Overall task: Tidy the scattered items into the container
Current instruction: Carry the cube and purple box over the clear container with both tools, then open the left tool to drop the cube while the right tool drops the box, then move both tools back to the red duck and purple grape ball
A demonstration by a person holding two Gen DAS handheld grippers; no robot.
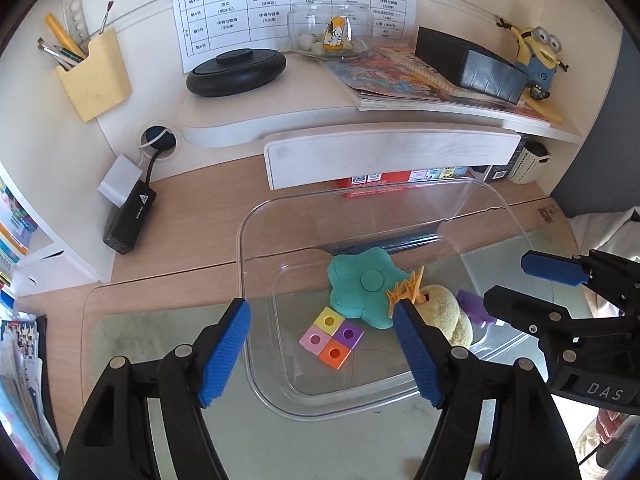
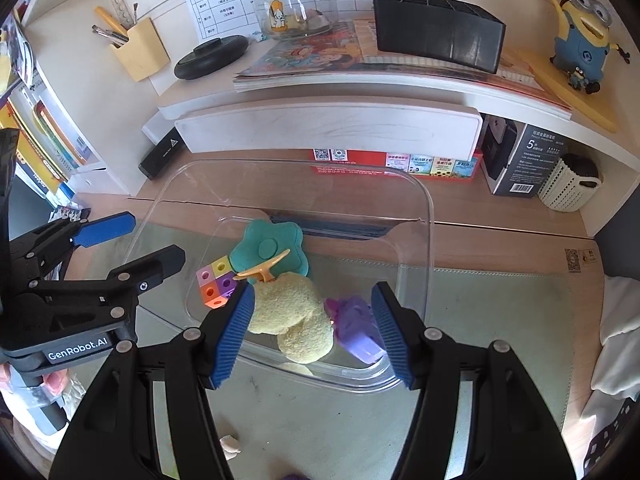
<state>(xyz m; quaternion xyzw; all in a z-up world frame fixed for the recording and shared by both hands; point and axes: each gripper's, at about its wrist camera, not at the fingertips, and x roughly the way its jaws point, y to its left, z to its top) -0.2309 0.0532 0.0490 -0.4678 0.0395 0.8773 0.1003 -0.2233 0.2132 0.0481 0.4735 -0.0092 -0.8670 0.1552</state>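
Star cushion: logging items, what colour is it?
Teal cushion, clearest in the left wrist view.

A clear plastic container (image 1: 256,216) stands on the wooden worktop (image 1: 192,208), in front of a white shelf (image 1: 280,108). In it, a teal star-shaped cushion (image 1: 360,284) lies at the back, a four-coloured cube block (image 1: 331,336) before it, and a yellow plush toy (image 1: 452,312) to the right.

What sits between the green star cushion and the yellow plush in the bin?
An orange clip, resting across both the cushion and plush; clearest in the right wrist view.
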